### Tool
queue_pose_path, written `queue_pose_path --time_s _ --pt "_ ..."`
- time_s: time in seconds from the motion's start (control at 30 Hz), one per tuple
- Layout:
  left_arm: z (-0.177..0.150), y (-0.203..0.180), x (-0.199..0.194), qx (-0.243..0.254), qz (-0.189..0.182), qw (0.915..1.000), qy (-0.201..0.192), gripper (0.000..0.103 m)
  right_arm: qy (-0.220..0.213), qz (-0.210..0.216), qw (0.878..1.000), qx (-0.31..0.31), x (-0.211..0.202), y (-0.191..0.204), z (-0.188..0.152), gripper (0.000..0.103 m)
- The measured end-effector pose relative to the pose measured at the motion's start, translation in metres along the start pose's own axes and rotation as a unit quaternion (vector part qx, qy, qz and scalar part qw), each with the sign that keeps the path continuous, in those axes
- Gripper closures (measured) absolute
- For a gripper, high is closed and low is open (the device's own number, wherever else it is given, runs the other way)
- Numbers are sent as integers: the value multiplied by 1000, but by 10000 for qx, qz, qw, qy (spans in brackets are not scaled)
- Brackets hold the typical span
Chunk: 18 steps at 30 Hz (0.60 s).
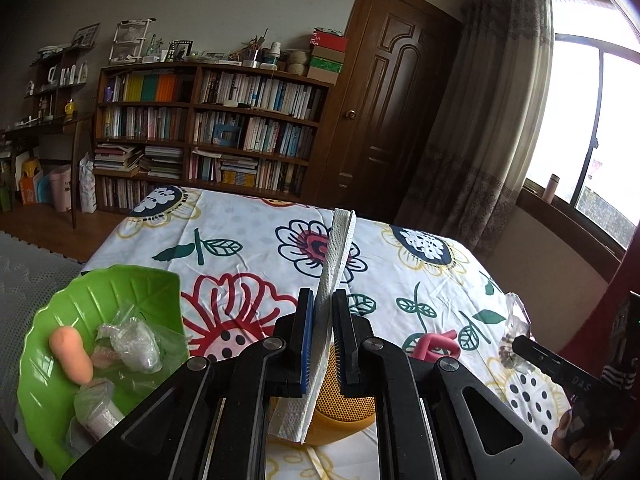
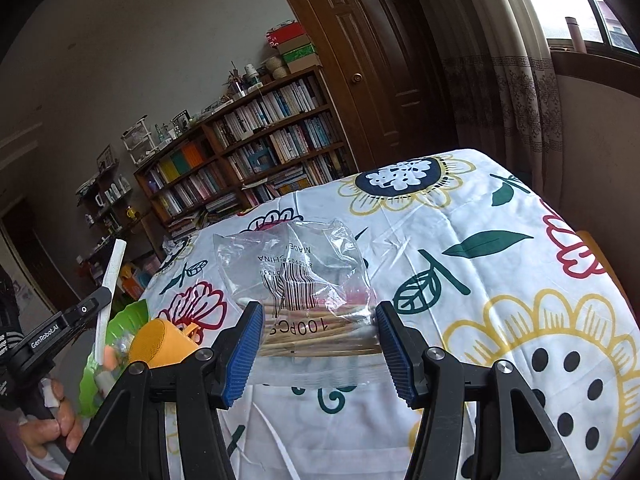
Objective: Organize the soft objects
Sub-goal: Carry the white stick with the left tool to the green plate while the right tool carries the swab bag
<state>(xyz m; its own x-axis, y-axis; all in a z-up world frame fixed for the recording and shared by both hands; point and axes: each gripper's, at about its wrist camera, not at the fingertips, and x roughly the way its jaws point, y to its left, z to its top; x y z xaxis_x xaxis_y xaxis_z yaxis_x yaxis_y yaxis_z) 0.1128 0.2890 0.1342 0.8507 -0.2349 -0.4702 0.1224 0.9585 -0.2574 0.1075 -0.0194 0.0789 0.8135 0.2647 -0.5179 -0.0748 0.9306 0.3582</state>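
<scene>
The left gripper (image 1: 324, 312) is pinching a folded white paper towel (image 1: 338, 252) between its jaws, the quilted, embossed sheet standing nearly upright above the bench (image 1: 256, 236), which is wearing a white cloth printed with bold flowers and leaves. The right gripper (image 2: 320, 340) is holding its blue ribbed jaws clenched on a crinkled clear plastic bag (image 2: 296, 268) printed with a barcode; thin tan sticks are lying bundled inside it, and the bag is being carried just above the cloth.

To the left, a glossy green leaf-shaped plate (image 1: 100, 292) with moulded veins is sitting at the bench edge, holding a smooth peach-coloured oblong piece (image 1: 72, 354) and several small items wrapped in clear film (image 1: 132, 342). A yellow cup (image 1: 344, 404) with a dotted, mesh-like surface is sitting beneath the left jaws, and a pink rubbery loop (image 1: 436, 344) is lying on the cloth beside it.
</scene>
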Motion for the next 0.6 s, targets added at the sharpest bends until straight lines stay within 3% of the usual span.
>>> queue_pose_path --time_s 0.33,0.6 --pt "-6 40 -18 -304 234 9992 -71 93 28 405 9979 -495 24 70 9 43" --pt "-14 67 -37 -393 640 9969 -239 93 111 700 9943 -797 44 116 8 43"
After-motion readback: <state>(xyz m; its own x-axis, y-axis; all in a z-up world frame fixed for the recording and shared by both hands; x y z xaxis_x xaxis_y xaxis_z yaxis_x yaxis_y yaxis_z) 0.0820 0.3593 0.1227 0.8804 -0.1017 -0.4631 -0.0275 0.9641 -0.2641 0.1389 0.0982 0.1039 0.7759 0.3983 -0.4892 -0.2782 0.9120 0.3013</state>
